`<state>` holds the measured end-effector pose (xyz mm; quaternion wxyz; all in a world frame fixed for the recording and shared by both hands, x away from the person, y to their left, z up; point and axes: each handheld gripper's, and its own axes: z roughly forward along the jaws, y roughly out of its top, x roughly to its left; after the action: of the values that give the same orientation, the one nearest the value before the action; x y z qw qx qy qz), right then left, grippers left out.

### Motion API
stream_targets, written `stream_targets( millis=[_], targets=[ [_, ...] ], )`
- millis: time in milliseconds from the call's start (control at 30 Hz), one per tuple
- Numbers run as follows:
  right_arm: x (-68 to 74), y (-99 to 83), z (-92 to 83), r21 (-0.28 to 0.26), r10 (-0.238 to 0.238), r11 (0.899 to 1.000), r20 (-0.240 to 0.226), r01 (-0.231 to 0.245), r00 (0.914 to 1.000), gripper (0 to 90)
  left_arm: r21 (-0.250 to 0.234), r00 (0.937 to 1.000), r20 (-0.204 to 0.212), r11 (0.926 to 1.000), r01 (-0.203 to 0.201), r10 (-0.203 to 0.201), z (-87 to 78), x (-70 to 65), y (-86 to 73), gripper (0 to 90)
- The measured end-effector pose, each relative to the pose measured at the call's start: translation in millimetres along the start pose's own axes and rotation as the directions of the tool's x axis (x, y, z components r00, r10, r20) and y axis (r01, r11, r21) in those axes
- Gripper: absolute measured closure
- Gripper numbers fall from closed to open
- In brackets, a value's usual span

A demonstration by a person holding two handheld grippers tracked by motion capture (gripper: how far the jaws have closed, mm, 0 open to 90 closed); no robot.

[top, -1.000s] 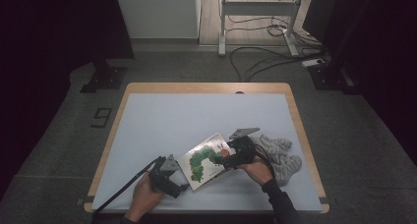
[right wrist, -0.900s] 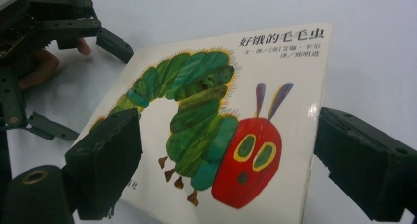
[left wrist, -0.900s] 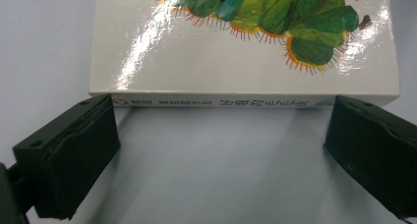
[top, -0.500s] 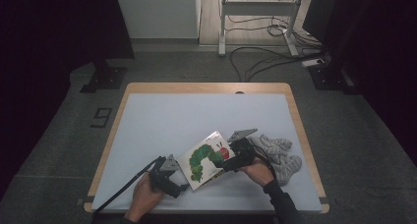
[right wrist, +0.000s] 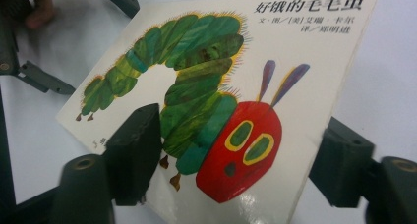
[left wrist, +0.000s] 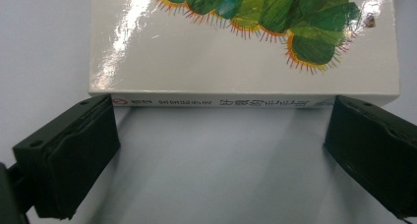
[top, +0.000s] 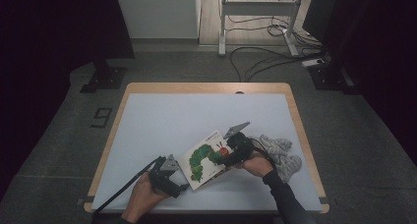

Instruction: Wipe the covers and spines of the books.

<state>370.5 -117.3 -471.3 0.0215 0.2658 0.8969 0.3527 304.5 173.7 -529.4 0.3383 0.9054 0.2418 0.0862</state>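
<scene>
R gripper (right wrist: pixel 236 160): jaws straddle the raised cover edge of the picture book (right wrist: pixel 216 86), one above, one below; just been closing, pads not yet seen pressing. L gripper (left wrist: pixel 221 155): jaws spread wide, tips at book spine. Book lies on table (top: pixel 162 121), near front edge, betw. both grippers. Grey cloth (top: pixel 282 153) just beside R hand.

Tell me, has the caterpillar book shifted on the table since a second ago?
Yes, slightly. Against the grey cloth, the book has tipped: its edge by the right hand-held gripper has lifted.

The book's (left wrist: pixel 243 42) far end is cut off in the left gripper view.
</scene>
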Motion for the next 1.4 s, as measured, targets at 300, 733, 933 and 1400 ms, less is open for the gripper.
stream_targets(
  millis=[300, 733, 933, 1400],
  targets=[
    [5.4, -4.1, -8.5, -0.022, -0.027, 0.999, 0.010, 0.027, 0.9996, 38.4, 0.002, 1.0000, 0.001, 1.0000, 0.000, 0.000, -0.4, 0.0, -0.2, 0.0],
    [13.5, -20.5, -18.2, -0.040, -0.038, 0.998, 0.040, 0.040, 0.9985, 43.5, 0.041, 0.9985, -0.027, 0.9980, 0.049, -0.048, -9.0, 3.1, -0.4, 0.0],
    [14.4, -28.9, -23.1, -0.054, -0.029, 0.998, 0.032, 0.031, 0.9991, 46.6, -0.021, 0.9964, 0.033, 0.9967, 0.078, -0.078, -14.9, 5.3, 2.8, 1.8],
    [19.2, -44.6, -28.9, -0.071, -0.017, 0.997, 0.044, 0.020, 0.9989, 50.2, -0.040, 0.9935, 0.067, 0.9947, 0.095, -0.092, -16.2, 8.7, 10.6, 3.6]
  ],
)
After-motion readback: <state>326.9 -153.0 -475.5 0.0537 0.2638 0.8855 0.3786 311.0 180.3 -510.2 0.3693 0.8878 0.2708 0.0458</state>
